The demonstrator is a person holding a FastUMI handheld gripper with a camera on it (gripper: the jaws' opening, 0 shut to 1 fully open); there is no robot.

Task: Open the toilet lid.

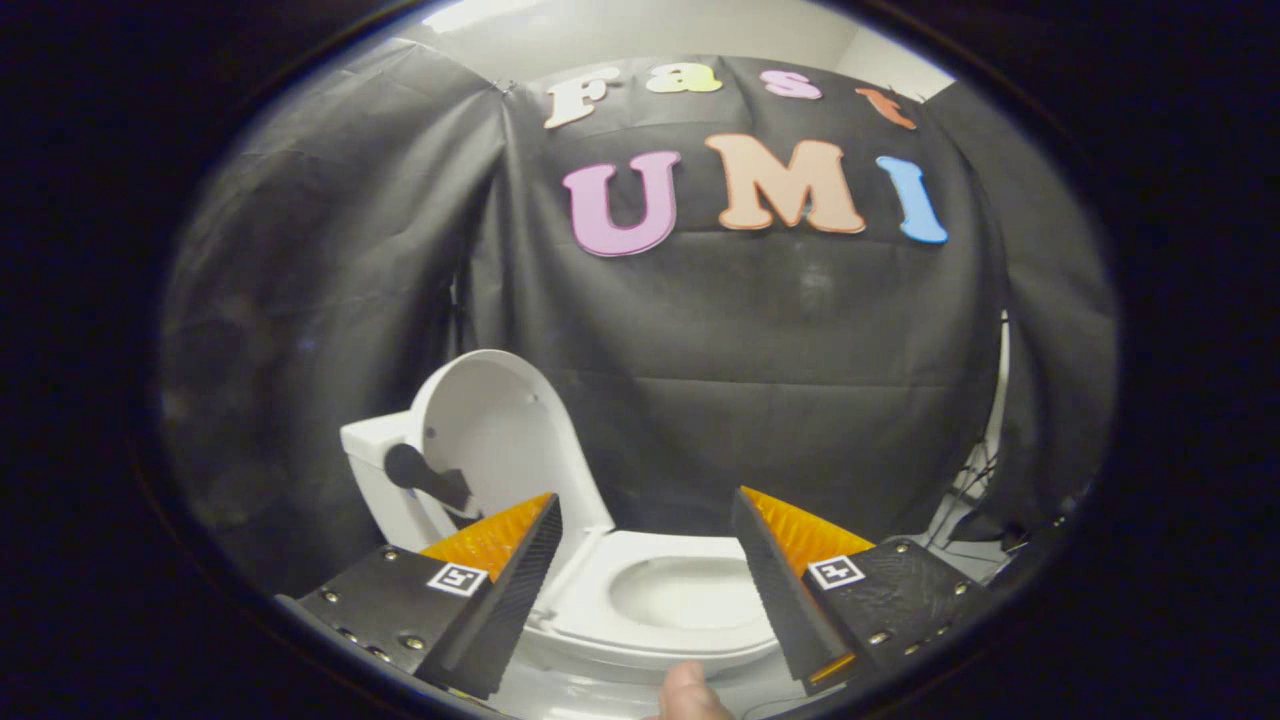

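Toilet lid (pixel 495 425) already upright at 10 o'clock beyond fingers, leaning on tank (pixel 375 470). Gripper (pixel 645 530) jaws spread, holding nothing; seat (pixel 600 610) between them. You back straight out, avoid brushing lid; fingertip (pixel 685 690) at 6 o'clock.

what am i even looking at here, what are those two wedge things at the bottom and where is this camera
The camera rides on a handheld gripper and looks forward along its two fingers; those are the wedges. A person carries the tool, and a fingertip of theirs shows between the wedges. The fingers are spread apart and hold nothing. Beyond them stands a white toilet. Its lid is already up, leaning back against the tank, and the seat is down over the bowl. Black cloth forms the booth wall behind.
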